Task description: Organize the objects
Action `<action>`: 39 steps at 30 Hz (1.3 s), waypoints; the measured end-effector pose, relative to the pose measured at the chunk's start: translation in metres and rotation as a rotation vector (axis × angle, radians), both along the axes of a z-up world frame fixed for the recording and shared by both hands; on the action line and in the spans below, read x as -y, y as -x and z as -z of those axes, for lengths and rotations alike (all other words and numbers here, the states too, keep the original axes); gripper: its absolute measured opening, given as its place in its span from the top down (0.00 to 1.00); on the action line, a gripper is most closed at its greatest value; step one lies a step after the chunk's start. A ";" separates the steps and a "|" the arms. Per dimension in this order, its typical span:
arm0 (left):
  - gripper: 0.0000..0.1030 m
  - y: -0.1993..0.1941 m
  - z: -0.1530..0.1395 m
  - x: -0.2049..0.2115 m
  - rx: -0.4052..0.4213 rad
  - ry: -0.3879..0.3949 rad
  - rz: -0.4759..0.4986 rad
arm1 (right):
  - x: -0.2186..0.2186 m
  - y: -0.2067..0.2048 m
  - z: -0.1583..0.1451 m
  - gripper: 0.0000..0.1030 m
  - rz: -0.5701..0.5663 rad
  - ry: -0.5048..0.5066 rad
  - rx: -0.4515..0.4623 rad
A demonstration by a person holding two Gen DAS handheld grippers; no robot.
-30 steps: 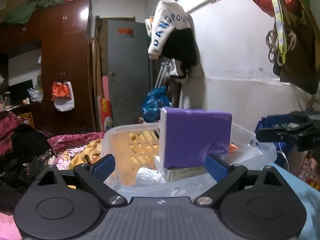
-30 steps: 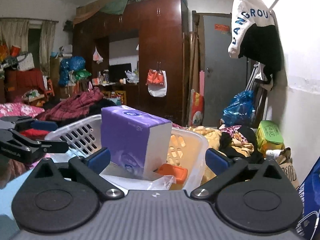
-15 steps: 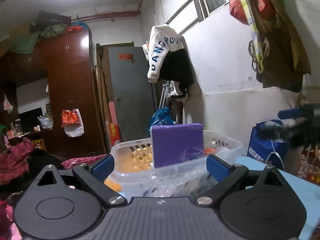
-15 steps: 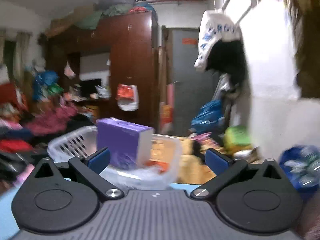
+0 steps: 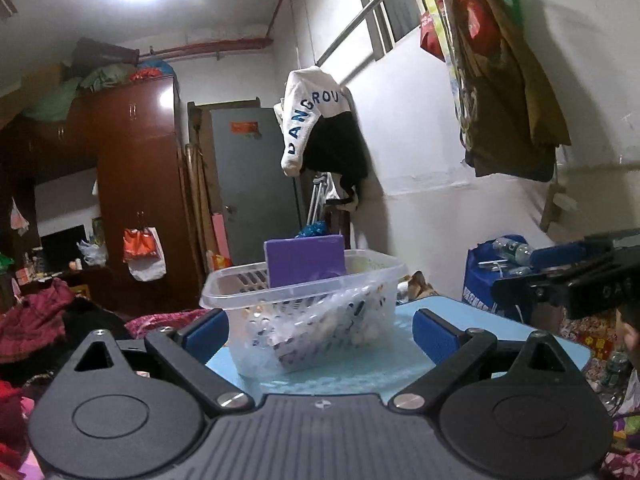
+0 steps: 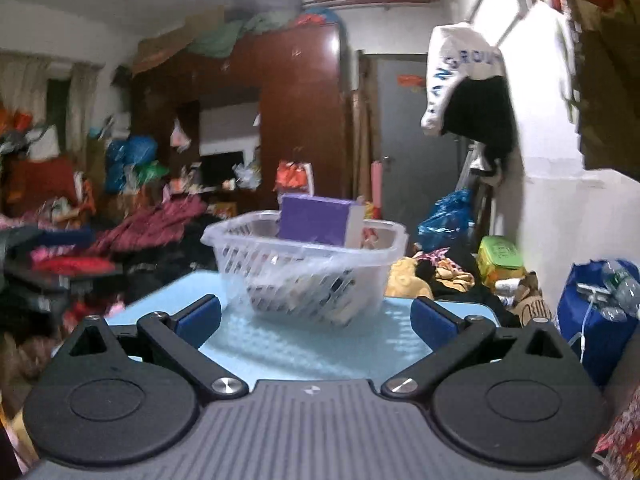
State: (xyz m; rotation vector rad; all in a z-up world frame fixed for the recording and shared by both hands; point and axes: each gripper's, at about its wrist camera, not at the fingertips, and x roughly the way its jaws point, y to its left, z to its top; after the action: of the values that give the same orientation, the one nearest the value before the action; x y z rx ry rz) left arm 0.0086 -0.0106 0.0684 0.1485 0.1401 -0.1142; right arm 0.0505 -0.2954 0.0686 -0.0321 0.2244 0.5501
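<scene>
Both the left gripper (image 5: 316, 330) and right gripper (image 6: 316, 316) gape wide, empty; ahead, the basket (image 5: 304, 292) keeps the purple box (image 5: 305, 260) propped upright on the tabletop (image 6: 280, 344).

Ahead I've got a tall dark-red wooden wardrobe (image 5: 136, 184) with bundled clothes piled on its top, an orange-and-white plastic bag (image 5: 142, 254) hanging low on its front, and a grey metal door (image 5: 256, 184) just to its right. On the white wall there's a white garment with blue lettering (image 5: 310, 120) draped over something black, and nearer me an olive-brown cloth bag (image 5: 508, 120) hangs beside a red one. Over on the right view I see a crumpled blue plastic bag (image 6: 446, 214) on the floor by the wall, a green lidded box (image 6: 500, 254) near it, and a dark-blue bag holding clear plastic bottles (image 6: 596, 312) at the right edge.
</scene>
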 end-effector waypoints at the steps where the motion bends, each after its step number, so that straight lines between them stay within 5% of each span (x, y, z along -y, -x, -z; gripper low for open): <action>1: 0.03 -0.002 0.001 0.000 -0.008 0.006 0.006 | 0.002 -0.003 -0.001 0.00 -0.012 -0.010 -0.010; 15: 0.03 0.002 0.011 0.003 -0.060 0.035 0.003 | -0.002 0.014 0.010 0.00 -0.021 0.033 0.052; 39: 0.03 -0.002 0.012 0.003 -0.074 0.049 -0.008 | 0.001 0.011 0.018 0.00 -0.018 0.018 0.027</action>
State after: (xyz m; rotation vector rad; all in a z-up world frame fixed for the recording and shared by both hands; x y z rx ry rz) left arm 0.0103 -0.0135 0.0565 0.0952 0.2111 -0.1147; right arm 0.0393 -0.2960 0.0509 -0.0590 0.2025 0.5655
